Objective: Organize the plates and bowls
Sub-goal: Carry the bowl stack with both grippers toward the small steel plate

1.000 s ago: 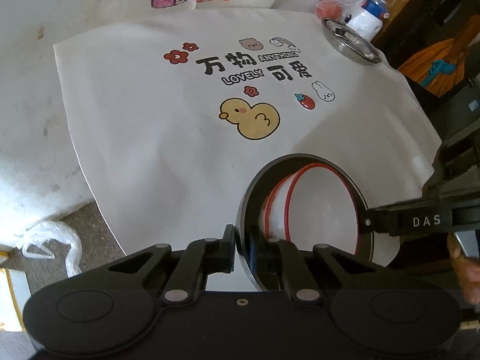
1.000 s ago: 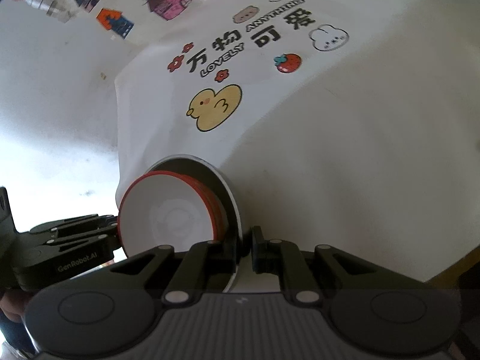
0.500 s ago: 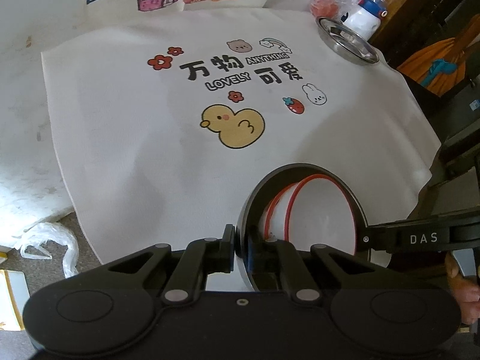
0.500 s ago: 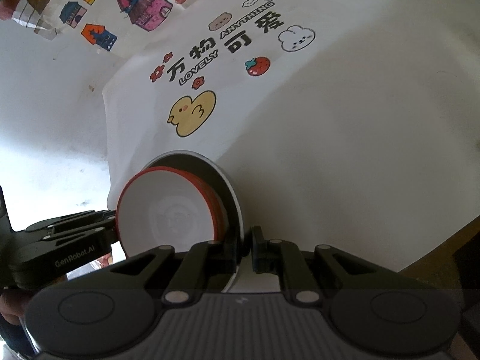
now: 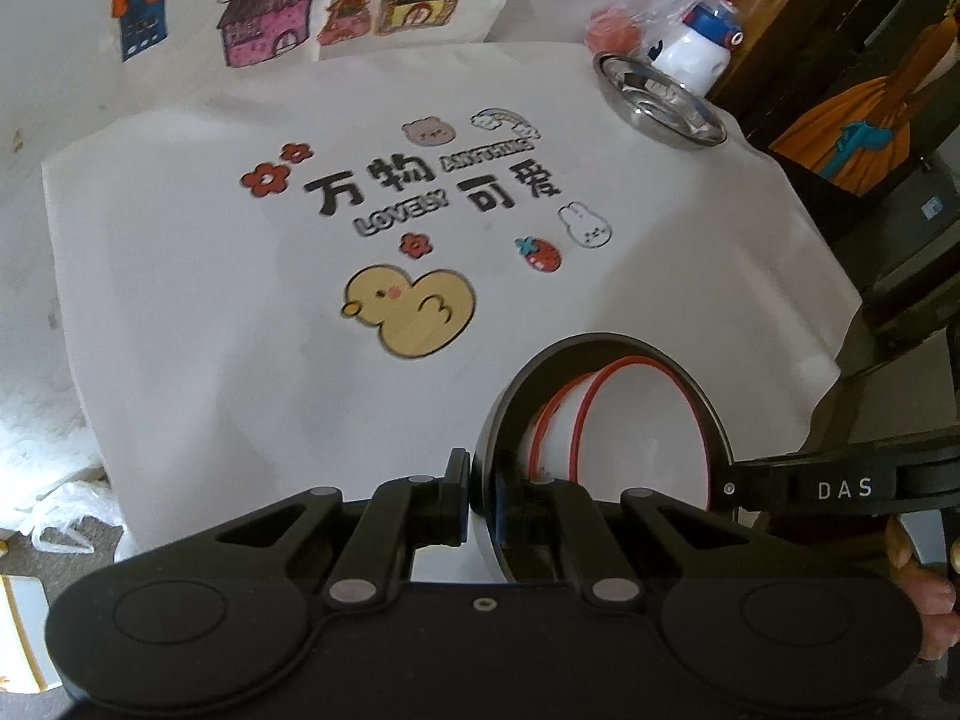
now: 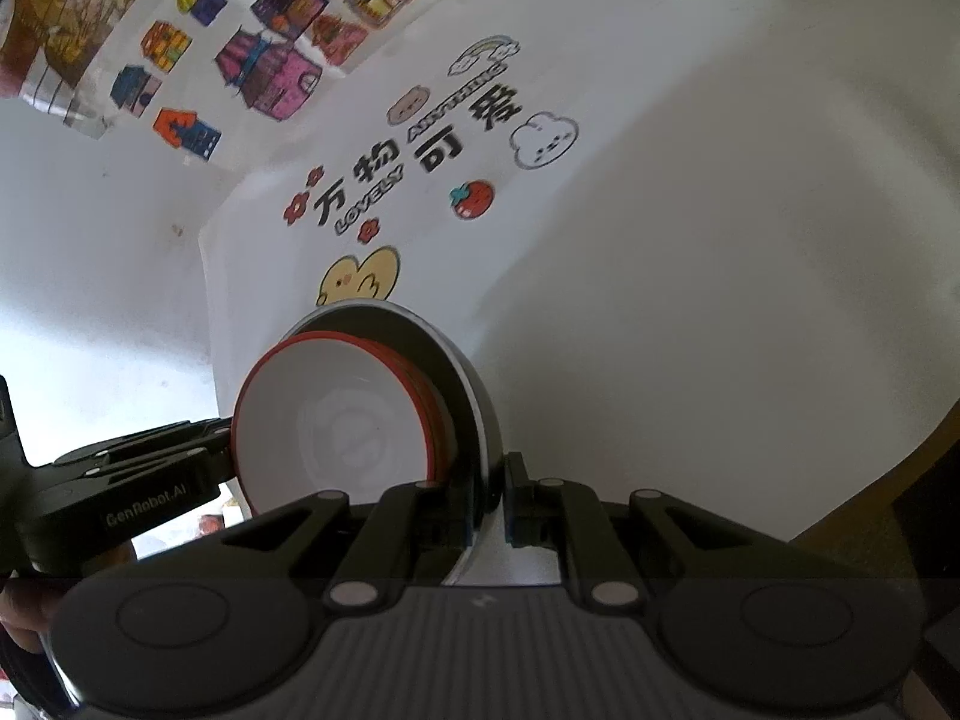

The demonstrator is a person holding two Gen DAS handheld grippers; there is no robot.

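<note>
A metal plate (image 5: 489, 444) carries stacked white bowls with red rims (image 5: 636, 426). My left gripper (image 5: 480, 501) is shut on the plate's near rim. My right gripper (image 6: 495, 507) is shut on the opposite rim of the same plate (image 6: 474, 384), and its black arm marked DAS (image 5: 840, 489) shows at the right of the left wrist view. The bowls (image 6: 336, 420) face the right camera with the stack tilted. The stack hangs over the near part of the white cloth (image 5: 240, 300) with a duck print (image 5: 414, 312).
A second metal dish (image 5: 660, 102) sits at the cloth's far right corner, next to a white toy bottle (image 5: 696, 48) and a plastic bag. A house-print cloth (image 5: 270, 18) lies behind. Dark furniture stands at right; the table's edge (image 6: 870, 480) drops off near right.
Both grippers have carried the plate and bowls forward over the cloth; the duck print and far dish appear nearer and larger. The grips have not changed.
</note>
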